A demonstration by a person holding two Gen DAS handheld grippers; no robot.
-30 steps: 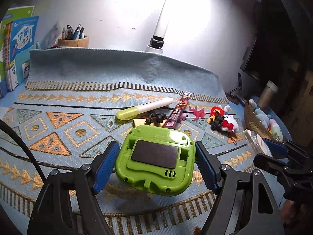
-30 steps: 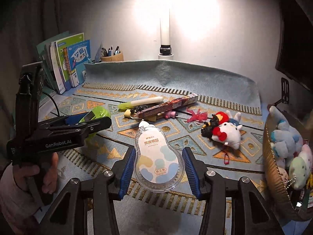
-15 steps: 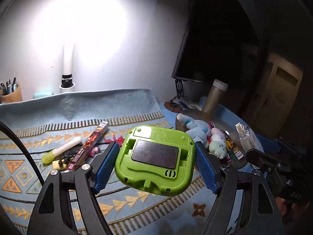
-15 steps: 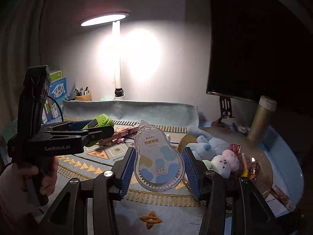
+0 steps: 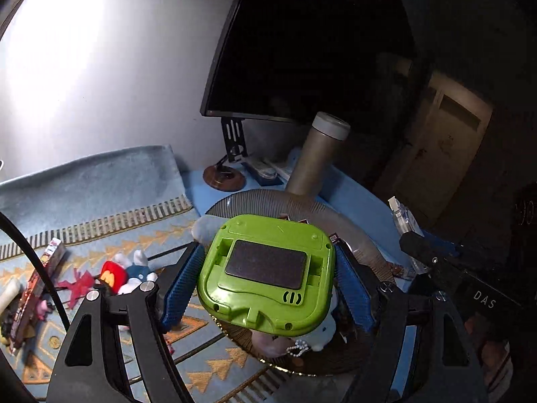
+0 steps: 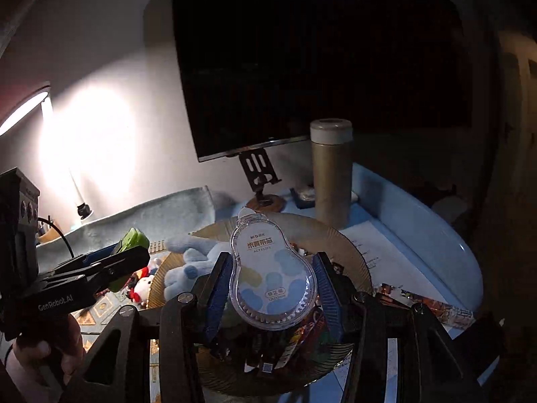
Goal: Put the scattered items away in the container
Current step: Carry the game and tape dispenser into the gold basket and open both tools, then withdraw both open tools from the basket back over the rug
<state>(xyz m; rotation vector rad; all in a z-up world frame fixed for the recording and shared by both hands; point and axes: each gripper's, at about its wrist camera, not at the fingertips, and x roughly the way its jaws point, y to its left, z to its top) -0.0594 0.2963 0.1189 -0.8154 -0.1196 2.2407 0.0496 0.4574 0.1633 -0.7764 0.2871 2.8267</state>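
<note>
The left tool (image 5: pixel 268 282) is clamped on a green case (image 5: pixel 266 270), its blue pads (image 5: pixel 179 285) pressed to both sides, held at frame centre above the basket (image 5: pixel 339 221). The right tool (image 6: pixel 273 285) grips a clear tape dispenser (image 6: pixel 273 277) the same way, also over the basket, where a blue plush (image 6: pixel 191 265) and snack packets lie. To the lower left of the left view, a red-and-white toy (image 5: pixel 126 270) and a long wrapper (image 5: pixel 37 285) remain on the patterned mat (image 5: pixel 100 201). Behind the basket stand a flask (image 6: pixel 330 171) and a dark monitor (image 6: pixel 302 60) on the tabletop (image 6: pixel 429 235).
</note>
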